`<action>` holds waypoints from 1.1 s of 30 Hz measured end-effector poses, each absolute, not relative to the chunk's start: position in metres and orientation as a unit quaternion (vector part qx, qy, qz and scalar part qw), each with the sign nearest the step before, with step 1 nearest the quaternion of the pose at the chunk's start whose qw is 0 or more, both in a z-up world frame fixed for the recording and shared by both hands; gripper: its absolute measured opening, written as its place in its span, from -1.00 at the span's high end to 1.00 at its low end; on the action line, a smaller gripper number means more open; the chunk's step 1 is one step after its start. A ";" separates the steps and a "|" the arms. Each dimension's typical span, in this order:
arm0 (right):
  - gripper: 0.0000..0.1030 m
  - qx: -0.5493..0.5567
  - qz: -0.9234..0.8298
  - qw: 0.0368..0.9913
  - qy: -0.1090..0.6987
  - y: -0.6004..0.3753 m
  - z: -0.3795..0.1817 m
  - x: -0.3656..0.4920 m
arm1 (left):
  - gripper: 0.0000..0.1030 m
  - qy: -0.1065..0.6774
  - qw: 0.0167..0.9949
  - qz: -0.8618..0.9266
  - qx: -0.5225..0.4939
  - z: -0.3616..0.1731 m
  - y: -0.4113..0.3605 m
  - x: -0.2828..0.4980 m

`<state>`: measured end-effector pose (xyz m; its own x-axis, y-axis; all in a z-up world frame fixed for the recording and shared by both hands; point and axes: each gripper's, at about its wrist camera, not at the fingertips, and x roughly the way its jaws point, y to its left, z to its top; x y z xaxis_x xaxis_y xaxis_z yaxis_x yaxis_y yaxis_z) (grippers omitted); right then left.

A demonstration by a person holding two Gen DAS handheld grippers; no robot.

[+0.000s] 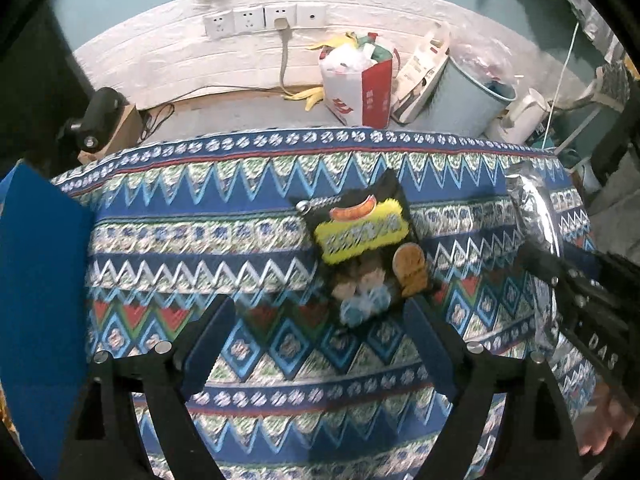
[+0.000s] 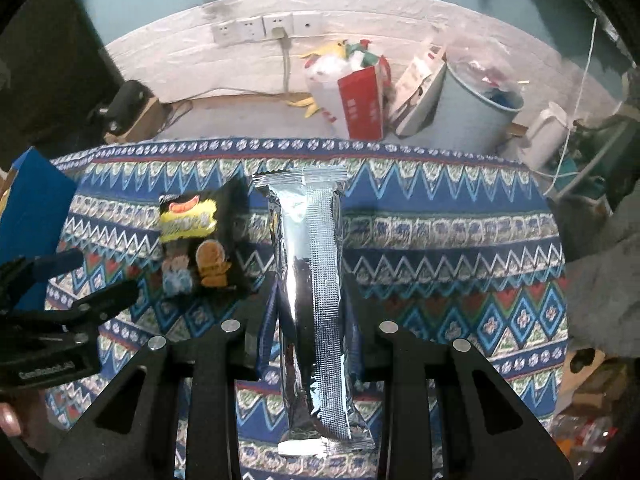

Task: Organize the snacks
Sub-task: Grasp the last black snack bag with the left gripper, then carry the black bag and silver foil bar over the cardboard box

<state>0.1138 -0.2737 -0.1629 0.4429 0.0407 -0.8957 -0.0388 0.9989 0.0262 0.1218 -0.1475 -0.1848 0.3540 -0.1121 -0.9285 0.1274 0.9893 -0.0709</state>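
Observation:
A black snack bag with a yellow label [image 1: 366, 248] lies on the patterned tablecloth; it also shows in the right wrist view [image 2: 198, 240]. My left gripper [image 1: 320, 344] is open and empty, just short of the bag's near edge. My right gripper [image 2: 310, 320] is shut on a long silver snack packet [image 2: 312, 300], held above the cloth and pointing away from me. The packet also shows at the right in the left wrist view [image 1: 536, 216]. A blue box [image 1: 40, 300] stands at the table's left edge.
The patterned tablecloth [image 1: 200, 240] covers the table. Behind its far edge on the floor stand a red and white bag full of rubbish [image 1: 356, 84], a pale blue bin [image 1: 468, 96] and a white kettle [image 1: 524, 116]. Wall sockets [image 1: 264, 20] with a cable are behind.

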 end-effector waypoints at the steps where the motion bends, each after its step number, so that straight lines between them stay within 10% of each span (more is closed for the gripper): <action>1: 0.45 0.001 0.022 0.850 0.527 -0.274 -0.163 0.116 | -0.70 0.566 0.821 -0.073 0.002 -0.186 -0.150 0.125; 23: 0.45 0.021 0.015 0.839 0.543 -0.294 -0.185 0.130 | -0.84 0.596 0.799 -0.051 -0.060 -0.237 -0.173 0.169; 26: 0.45 0.018 0.014 0.838 0.544 -0.293 -0.186 0.130 | -0.29 0.579 0.813 -0.058 -0.022 -0.232 -0.177 0.165; 33: 0.45 0.006 0.019 0.841 0.540 -0.282 -0.183 0.130 | -0.28 0.581 0.811 -0.073 -0.009 -0.228 -0.159 0.155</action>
<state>0.1297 -0.2816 -0.1826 0.4153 0.0385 -0.9089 -0.0263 0.9992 0.0303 0.1555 -0.1590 -0.2285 0.3151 -0.1295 -0.9402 0.1087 0.9891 -0.0997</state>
